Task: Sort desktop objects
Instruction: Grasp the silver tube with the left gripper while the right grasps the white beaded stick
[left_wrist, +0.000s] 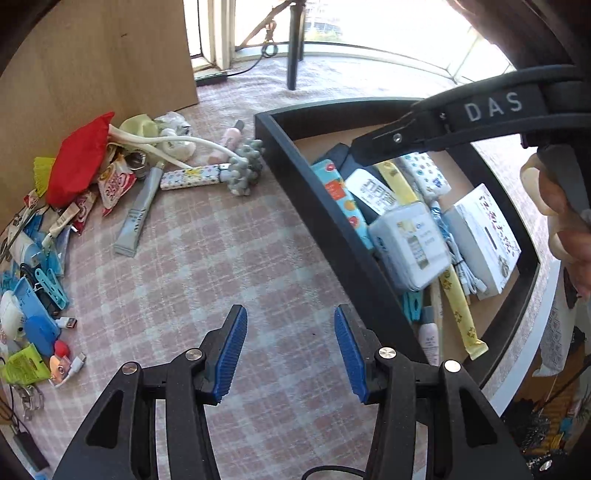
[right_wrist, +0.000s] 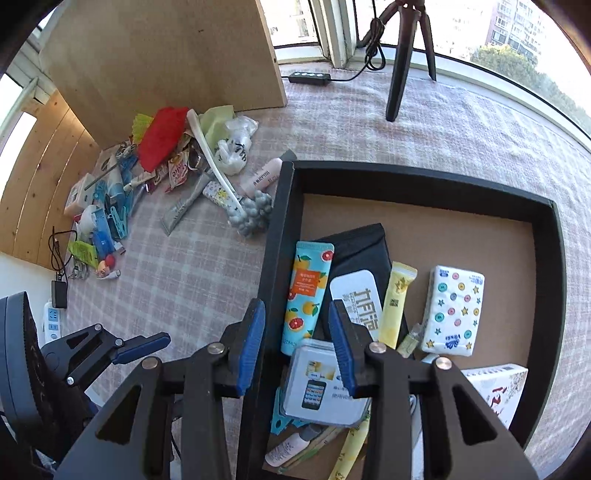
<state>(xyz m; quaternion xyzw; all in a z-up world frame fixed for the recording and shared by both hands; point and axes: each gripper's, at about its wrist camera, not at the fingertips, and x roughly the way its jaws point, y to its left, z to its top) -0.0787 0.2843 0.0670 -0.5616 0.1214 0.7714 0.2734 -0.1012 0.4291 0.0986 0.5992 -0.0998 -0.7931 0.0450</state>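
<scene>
A black tray (right_wrist: 282, 206) (left_wrist: 295, 177) holds sorted items: an orange-print tube (right_wrist: 306, 291), a white case (right_wrist: 327, 384), a yellow sachet (right_wrist: 397, 302), a tissue pack (right_wrist: 452, 310). Loose items lie heaped on the checked cloth at the left: a red cloth (left_wrist: 77, 158), a grey tube (left_wrist: 138, 214), a grey bead massager (left_wrist: 245, 166), blue clips (left_wrist: 51, 284). My left gripper (left_wrist: 290, 354) is open and empty above the cloth beside the tray. My right gripper (right_wrist: 297, 347) is open and empty above the tray's left wall; it shows in the left wrist view (left_wrist: 373, 147).
A wooden board (right_wrist: 166, 55) stands behind the heap. A black tripod leg (right_wrist: 399, 66) and a power strip (right_wrist: 308, 77) stand at the far edge by the window. A charger and a white power strip (right_wrist: 51, 317) lie at the left.
</scene>
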